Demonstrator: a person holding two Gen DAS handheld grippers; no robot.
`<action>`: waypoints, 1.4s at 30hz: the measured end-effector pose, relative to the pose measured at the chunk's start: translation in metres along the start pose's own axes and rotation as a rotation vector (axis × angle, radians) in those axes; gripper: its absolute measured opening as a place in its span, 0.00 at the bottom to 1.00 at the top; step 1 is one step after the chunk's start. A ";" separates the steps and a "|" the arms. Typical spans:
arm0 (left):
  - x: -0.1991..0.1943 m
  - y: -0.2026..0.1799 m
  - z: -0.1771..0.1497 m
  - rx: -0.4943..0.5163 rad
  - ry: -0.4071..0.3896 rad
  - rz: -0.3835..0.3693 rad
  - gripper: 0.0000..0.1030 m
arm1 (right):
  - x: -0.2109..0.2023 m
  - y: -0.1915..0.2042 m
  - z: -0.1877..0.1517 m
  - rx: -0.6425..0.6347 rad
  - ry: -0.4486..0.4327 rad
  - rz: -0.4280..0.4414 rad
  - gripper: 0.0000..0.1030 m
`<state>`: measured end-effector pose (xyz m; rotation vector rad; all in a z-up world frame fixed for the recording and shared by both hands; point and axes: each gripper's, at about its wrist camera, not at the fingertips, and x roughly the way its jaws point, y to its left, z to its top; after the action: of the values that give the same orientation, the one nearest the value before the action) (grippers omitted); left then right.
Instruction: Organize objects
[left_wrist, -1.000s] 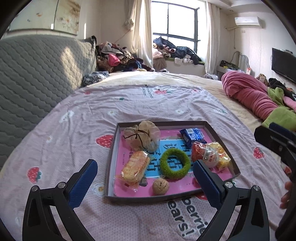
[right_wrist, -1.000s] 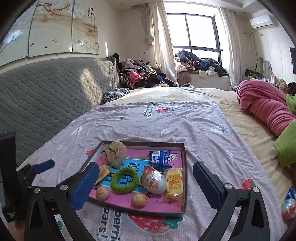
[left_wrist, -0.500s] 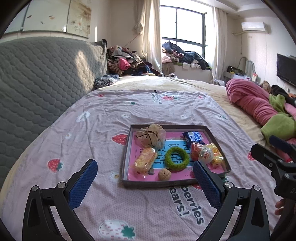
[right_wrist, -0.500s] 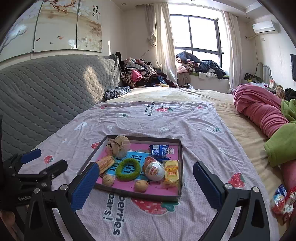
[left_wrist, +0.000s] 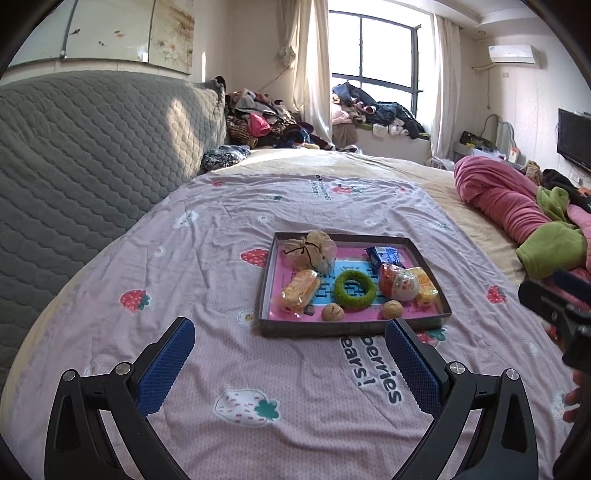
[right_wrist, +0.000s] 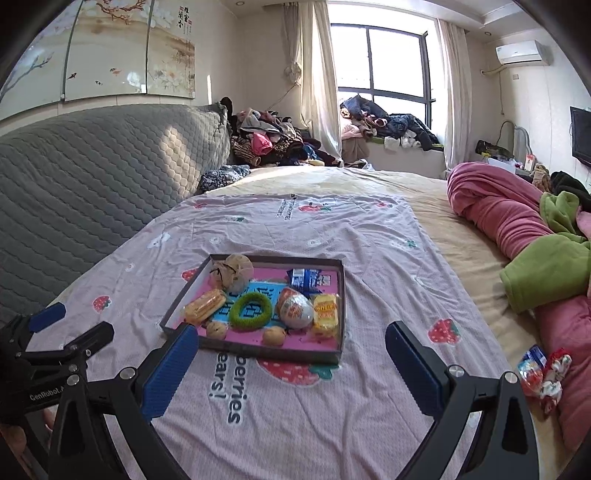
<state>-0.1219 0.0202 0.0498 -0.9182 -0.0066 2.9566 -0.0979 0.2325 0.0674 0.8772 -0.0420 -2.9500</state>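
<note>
A shallow dark tray (left_wrist: 266, 291) (right_wrist: 341, 295) with a pink floor lies on the strawberry-print sheet. It holds a green fuzzy ring (left_wrist: 355, 288) (right_wrist: 250, 308), a tied beige pouch (left_wrist: 310, 249) (right_wrist: 232, 275), a wrapped bread (left_wrist: 300, 288) (right_wrist: 205, 306), a blue packet (left_wrist: 385, 254) (right_wrist: 308, 277), an egg-shaped toy (left_wrist: 400, 282) (right_wrist: 295, 308), a yellow snack pack (left_wrist: 426, 288) (right_wrist: 325, 312) and two walnuts (left_wrist: 332, 312) (right_wrist: 274, 335). My left gripper (left_wrist: 290, 343) is open and empty, near side of the tray. My right gripper (right_wrist: 291, 350) is open and empty too.
A grey quilted headboard (left_wrist: 85, 155) runs along the left. Pink and green blankets (right_wrist: 524, 236) are bunched at the right. Small wrapped snacks (right_wrist: 541, 373) lie at the right bed edge. Clothes are piled (left_wrist: 266, 125) by the window.
Both grippers have pulled back from the tray toward the near edge of the bed, so the tray looks smaller and farther. Both stay open and empty.
</note>
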 end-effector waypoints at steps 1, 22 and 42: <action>-0.004 0.000 -0.001 -0.002 0.000 0.001 1.00 | -0.002 0.000 -0.002 0.000 0.004 0.002 0.99; -0.033 -0.010 -0.040 0.036 0.052 0.032 1.00 | -0.043 0.001 -0.041 -0.025 0.041 -0.026 0.99; -0.019 0.004 -0.073 0.014 0.122 0.029 1.00 | -0.034 0.004 -0.075 -0.036 0.102 -0.038 0.99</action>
<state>-0.0647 0.0147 0.0003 -1.1047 0.0319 2.9172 -0.0281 0.2300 0.0232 1.0337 0.0331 -2.9255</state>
